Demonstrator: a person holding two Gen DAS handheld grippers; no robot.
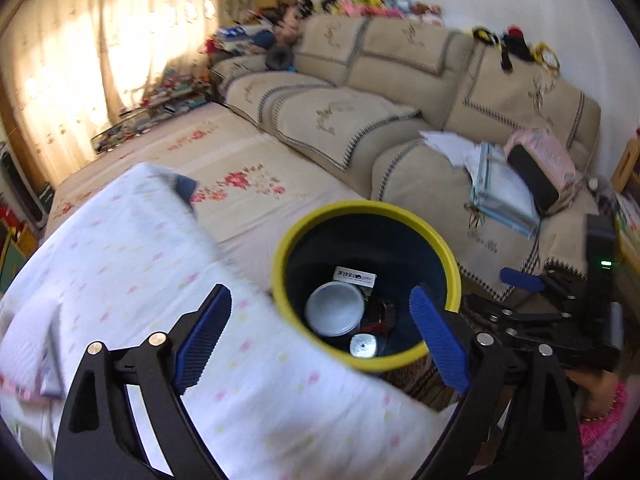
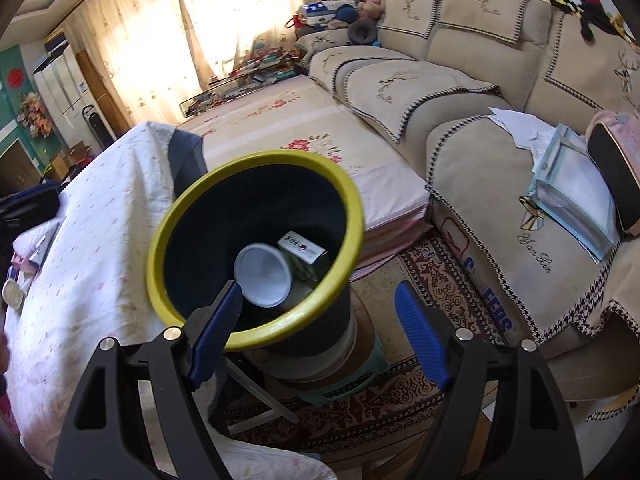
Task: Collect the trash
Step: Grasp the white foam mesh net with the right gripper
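Note:
A dark trash bin with a yellow rim (image 1: 440, 240) stands beside a table covered in a white cloth (image 1: 120, 280). Inside lie a white plastic lid (image 1: 334, 312), a small printed box (image 1: 354, 278), a silver foil piece (image 1: 363, 346) and dark scraps. My left gripper (image 1: 320, 336) is open and empty, hovering over the bin's near rim. The right gripper shows at the right of the left wrist view (image 1: 520, 280). In the right wrist view the bin (image 2: 176, 216) sits on a stool, with the lid (image 2: 262, 276) and box (image 2: 302, 252) inside. My right gripper (image 2: 320, 320) is open and empty above its near rim.
A beige sofa (image 2: 500, 160) with papers and a pink bag (image 2: 616, 168) stands to the right. A floral mat (image 2: 300, 132) lies behind the bin. A patterned rug (image 2: 452, 292) covers the floor. Small items (image 2: 24, 264) lie at the table's left edge.

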